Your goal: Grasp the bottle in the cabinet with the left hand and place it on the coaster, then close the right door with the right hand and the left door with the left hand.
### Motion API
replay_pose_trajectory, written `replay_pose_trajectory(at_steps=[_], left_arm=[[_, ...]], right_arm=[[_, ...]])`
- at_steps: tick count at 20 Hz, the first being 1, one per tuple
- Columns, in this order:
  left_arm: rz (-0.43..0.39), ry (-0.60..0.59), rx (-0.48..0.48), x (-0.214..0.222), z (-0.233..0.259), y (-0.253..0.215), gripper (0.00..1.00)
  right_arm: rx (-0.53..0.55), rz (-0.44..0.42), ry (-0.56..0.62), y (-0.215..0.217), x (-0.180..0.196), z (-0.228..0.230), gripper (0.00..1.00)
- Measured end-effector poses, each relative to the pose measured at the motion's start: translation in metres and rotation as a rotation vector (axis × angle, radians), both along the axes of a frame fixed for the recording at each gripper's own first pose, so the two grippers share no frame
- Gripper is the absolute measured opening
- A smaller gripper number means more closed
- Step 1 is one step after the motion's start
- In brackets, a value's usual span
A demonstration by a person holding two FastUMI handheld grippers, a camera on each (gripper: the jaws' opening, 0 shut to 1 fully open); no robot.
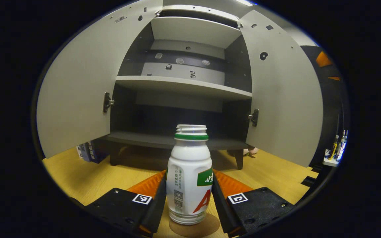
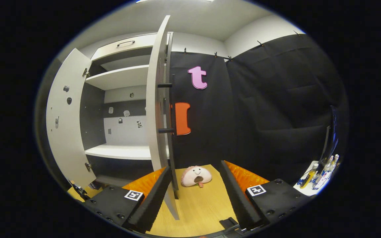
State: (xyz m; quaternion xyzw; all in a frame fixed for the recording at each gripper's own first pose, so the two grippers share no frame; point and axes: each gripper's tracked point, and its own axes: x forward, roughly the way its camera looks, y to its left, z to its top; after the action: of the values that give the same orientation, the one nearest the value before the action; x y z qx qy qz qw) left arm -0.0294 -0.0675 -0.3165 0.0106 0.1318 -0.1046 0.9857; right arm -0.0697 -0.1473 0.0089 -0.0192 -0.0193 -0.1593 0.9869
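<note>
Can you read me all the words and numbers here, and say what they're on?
On the bottle: print too small and blurred to read.
On the square markers: black-and-white patterns, no words.
On the small bottles far off: too tiny to read.
On the cabinet: no writing.

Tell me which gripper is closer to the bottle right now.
Left. The left gripper has its fingers on either side of the bottle on the coaster. The right gripper is open by the right door.
</note>
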Motion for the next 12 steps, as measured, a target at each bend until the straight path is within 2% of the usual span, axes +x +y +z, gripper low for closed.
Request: replay_pose_trajectory(at_steps=[1, 5, 10, 11, 12], left_arm=[[-0.005, -0.04, -0.005, 0.006, 0.005, -0.002, 0.7], [-0.012, -0.038, -0.004, 0.0, 0.003, -0.002, 0.69], [-0.025, -0.013, -0.008, -0.003, 0.001, -0.005, 0.75], [-0.03, -0.005, -0.009, -0.005, 0.001, -0.005, 0.82], [-0.03, 0.003, -0.014, -0.004, 0.0, -0.008, 0.81]], right_arm=[[0.003, 0.007, 0.004, 0.002, 0.003, -0.001, 0.98], [0.014, 0.013, 0.015, 0.005, 0.011, -0.005, 0.98], [0.008, 0.017, 0.037, 0.007, 0.013, -0.015, 0.98], [0.008, 0.016, 0.039, 0.007, 0.013, -0.016, 0.98], [0.01, 0.018, 0.041, 0.007, 0.014, -0.017, 0.98]])
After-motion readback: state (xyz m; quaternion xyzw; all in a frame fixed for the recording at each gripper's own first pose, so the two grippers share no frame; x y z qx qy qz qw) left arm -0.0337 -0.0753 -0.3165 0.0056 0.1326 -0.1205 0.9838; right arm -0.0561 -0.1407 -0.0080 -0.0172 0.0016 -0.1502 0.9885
